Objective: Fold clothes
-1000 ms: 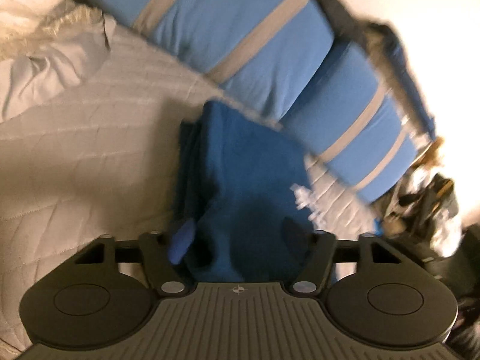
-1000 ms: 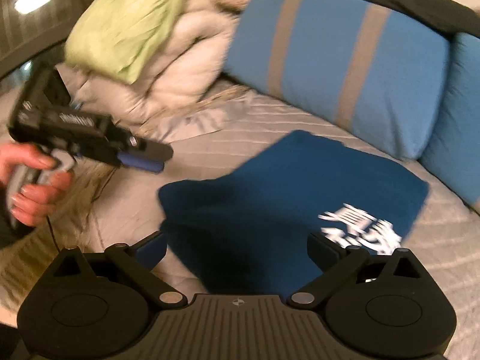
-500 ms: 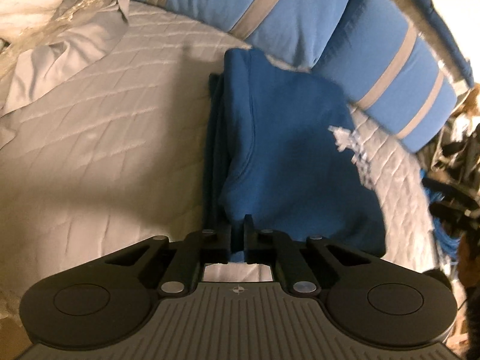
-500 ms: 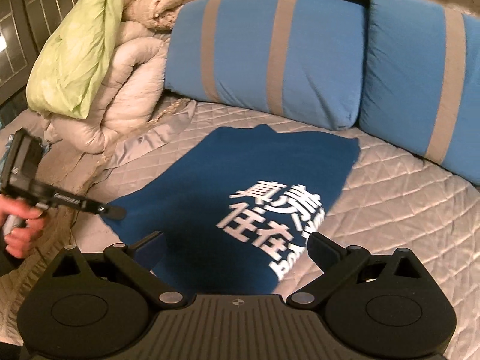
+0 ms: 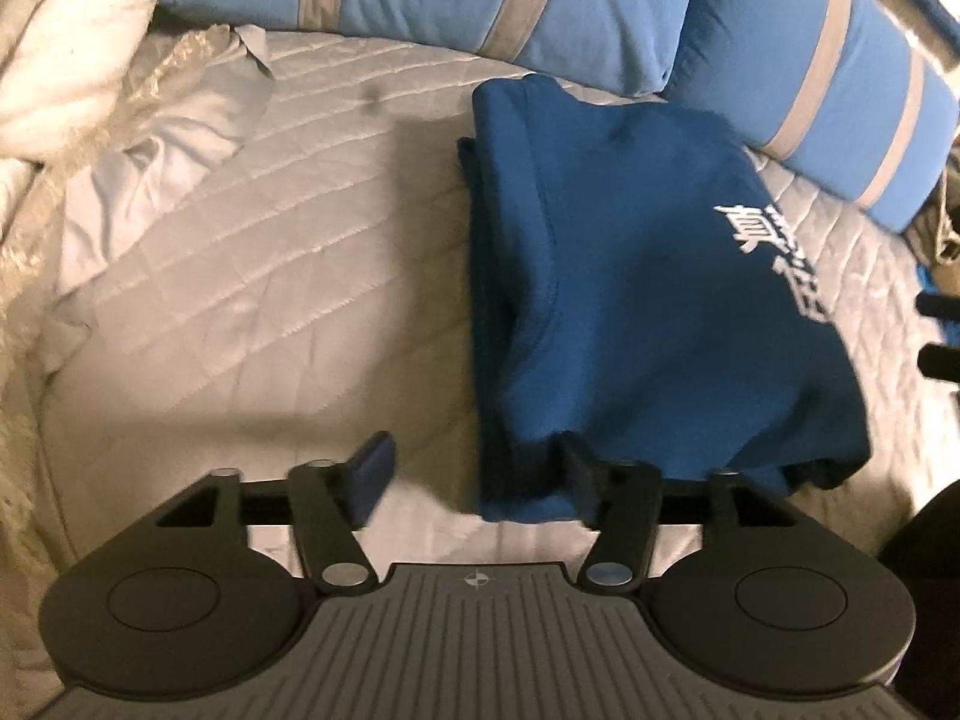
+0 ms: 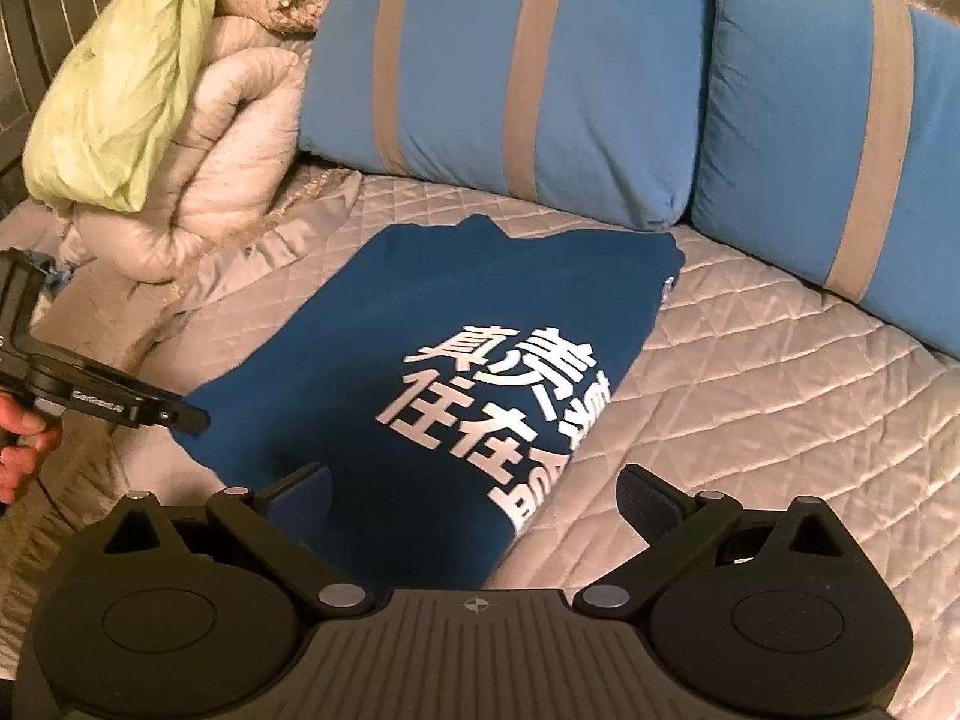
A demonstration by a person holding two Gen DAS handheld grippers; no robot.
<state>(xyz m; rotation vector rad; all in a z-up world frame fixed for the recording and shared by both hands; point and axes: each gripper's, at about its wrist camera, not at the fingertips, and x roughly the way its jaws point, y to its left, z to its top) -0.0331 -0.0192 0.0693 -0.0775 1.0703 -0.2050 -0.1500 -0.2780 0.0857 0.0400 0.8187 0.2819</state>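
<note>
Your left hand-held gripper (image 5: 474,474) is released: its two fingers stand wide apart, the left one over the quilted grey bedspread (image 5: 270,276), the right one against the near edge of the folded dark-blue T-shirt with white printed characters (image 5: 630,276). Whether that right finger touches the cloth or merely overlaps it cannot be told, as the edge is blurred there. The T-shirt lies flat on the bedspread, its far end just beside two light-blue pillows with grey stripes (image 5: 540,6). In the left wrist view only part of the white print shows, at the right side of the shirt. Layered edges along the shirt's left side mark it as folded; how many layers cannot be counted.

Your right hand-held gripper (image 6: 474,498) is likewise released, fingers spread, with the near corner of the shirt between them. Its left finger overlaps dark cloth; its right finger sits over bare bedspread. The lowest printed characters are cut off by the shirt's near edge.

At the left edge of the right wrist view, the tip of your left gripper meets the shirt's left edge, and your left hand (image 6: 24,450) is only partly in frame. A rolled beige quilt (image 6: 240,138) and a pale-green cloth (image 6: 120,78) are piled behind.
</note>
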